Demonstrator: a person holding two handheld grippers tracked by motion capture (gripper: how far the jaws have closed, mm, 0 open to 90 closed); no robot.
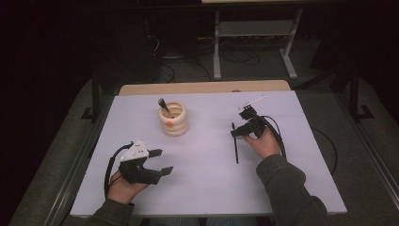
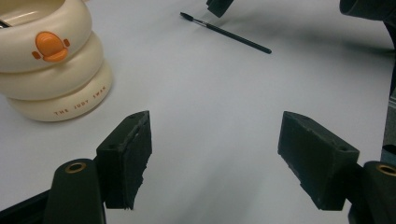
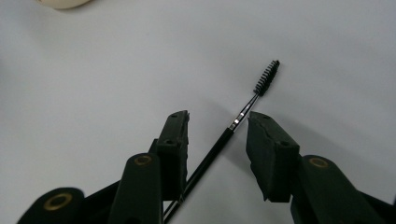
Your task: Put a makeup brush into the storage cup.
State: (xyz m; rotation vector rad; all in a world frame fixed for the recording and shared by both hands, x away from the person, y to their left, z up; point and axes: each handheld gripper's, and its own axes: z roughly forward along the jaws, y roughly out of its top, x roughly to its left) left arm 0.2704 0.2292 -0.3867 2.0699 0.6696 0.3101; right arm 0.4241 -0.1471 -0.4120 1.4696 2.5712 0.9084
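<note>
Two tongs are over the white worktop point(image 1: 197, 188). Left tongs point(image 1: 161, 161) are spread wide with nothing between them. Right tongs point(image 3: 217, 135) are partly spread around one thin black spoolie brush point(image 3: 233, 123) that lies flat on the worktop; it runs between the pads, and I cannot tell if they touch it. One cream ringed pot point(image 1: 173, 119) stands near the middle with one dark brush point(image 1: 163, 105) sticking out.

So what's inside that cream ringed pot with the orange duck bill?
A dark-tipped brush handle sticks up out of the cream ringed pot, leaning on the rim. Its lower end and the pot's bottom are hidden by the wall.
</note>
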